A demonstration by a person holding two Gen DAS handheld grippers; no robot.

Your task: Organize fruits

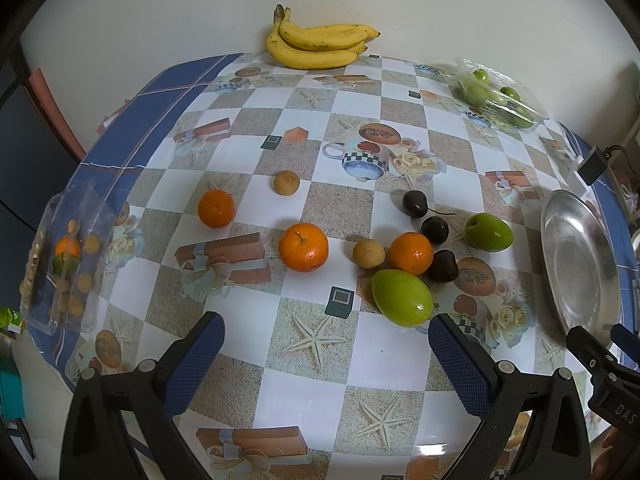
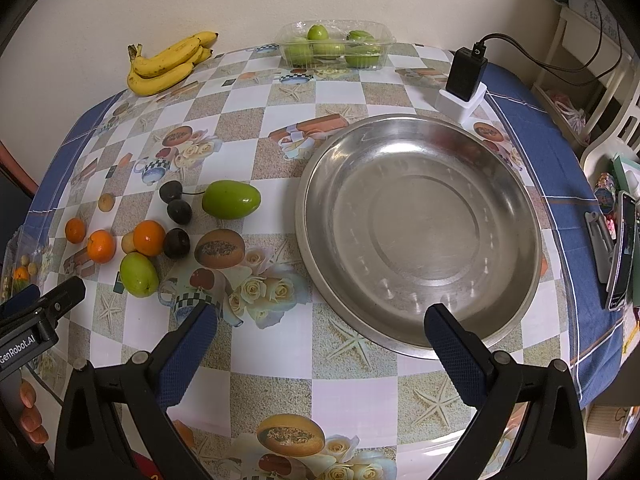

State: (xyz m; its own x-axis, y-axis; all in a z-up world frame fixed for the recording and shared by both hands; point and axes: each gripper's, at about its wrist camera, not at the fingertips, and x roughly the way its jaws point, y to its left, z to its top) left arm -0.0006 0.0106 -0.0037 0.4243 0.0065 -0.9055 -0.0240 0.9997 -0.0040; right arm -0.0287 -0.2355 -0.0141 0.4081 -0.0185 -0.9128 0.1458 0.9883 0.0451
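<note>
Loose fruit lies mid-table: three oranges (image 1: pixel 303 247), two green fruits (image 1: pixel 402 298), three dark plums (image 1: pixel 435 230) and two small tan fruits (image 1: pixel 369 254). My left gripper (image 1: pixel 326 324) is open above the cloth just short of the nearest green fruit, holding nothing. A wide steel plate (image 2: pixel 416 232) lies bare to the right of the fruit cluster (image 2: pixel 148 238). My right gripper (image 2: pixel 322 314) is open over the plate's near left rim, holding nothing. Each gripper shows at the edge of the other's view: the right gripper (image 1: pixel 600 336), the left gripper (image 2: pixel 52 290).
Bananas (image 1: pixel 320 44) lie at the far edge by the wall. A clear tub of green fruits (image 2: pixel 336 46) is at the back. A clear box (image 1: pixel 64 264) with an orange and small fruits sits at the left edge. A black charger (image 2: pixel 466 74) and a phone (image 2: pixel 622 252) are on the right.
</note>
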